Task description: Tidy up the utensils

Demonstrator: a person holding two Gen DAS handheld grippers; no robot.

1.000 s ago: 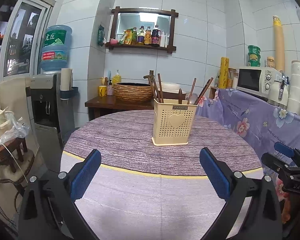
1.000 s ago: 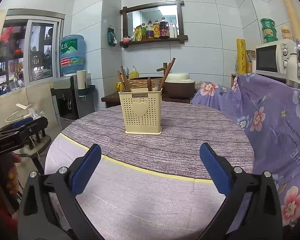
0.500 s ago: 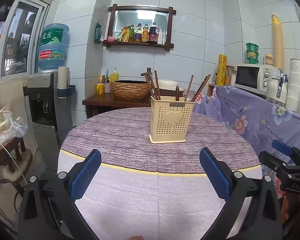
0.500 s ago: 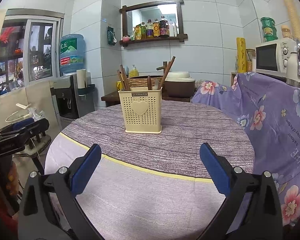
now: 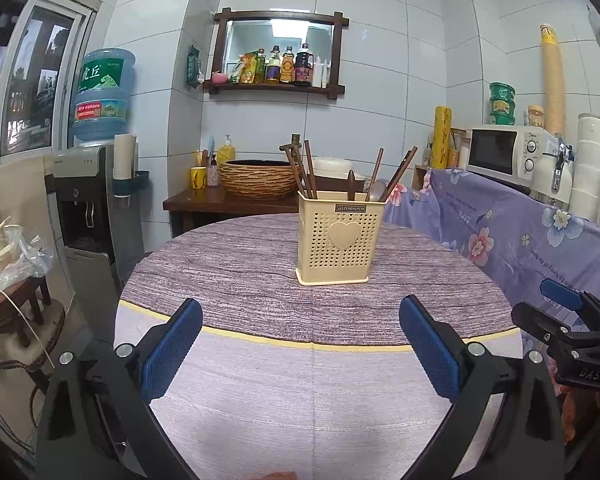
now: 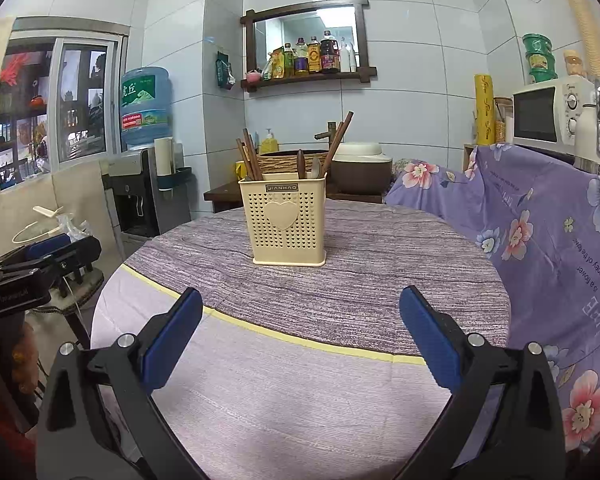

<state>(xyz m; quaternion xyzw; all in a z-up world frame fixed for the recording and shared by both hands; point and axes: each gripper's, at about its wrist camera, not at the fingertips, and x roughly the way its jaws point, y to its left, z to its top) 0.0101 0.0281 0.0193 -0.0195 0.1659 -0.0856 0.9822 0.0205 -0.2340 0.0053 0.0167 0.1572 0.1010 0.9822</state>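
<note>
A cream perforated utensil holder (image 5: 337,236) with a heart on its front stands upright near the middle of the round table (image 5: 260,380); it also shows in the right wrist view (image 6: 287,222). Brown chopsticks (image 5: 306,170) and a metal spoon (image 5: 374,192) stick out of its top. My left gripper (image 5: 302,346) is open and empty, over the table's near part, well short of the holder. My right gripper (image 6: 300,336) is open and empty too, likewise short of the holder. Each gripper shows at the edge of the other's view.
A purple floral cloth (image 6: 548,232) covers a counter on the right, with a microwave (image 5: 508,152) on it. Behind the table stand a dark side table with a woven basket (image 5: 258,178), a water dispenser (image 5: 92,200) at the left, and a wall shelf with bottles (image 5: 280,68).
Both grippers have stayed open and empty. The left view has tilted up a little and drawn slightly back. The right view has barely shifted.
</note>
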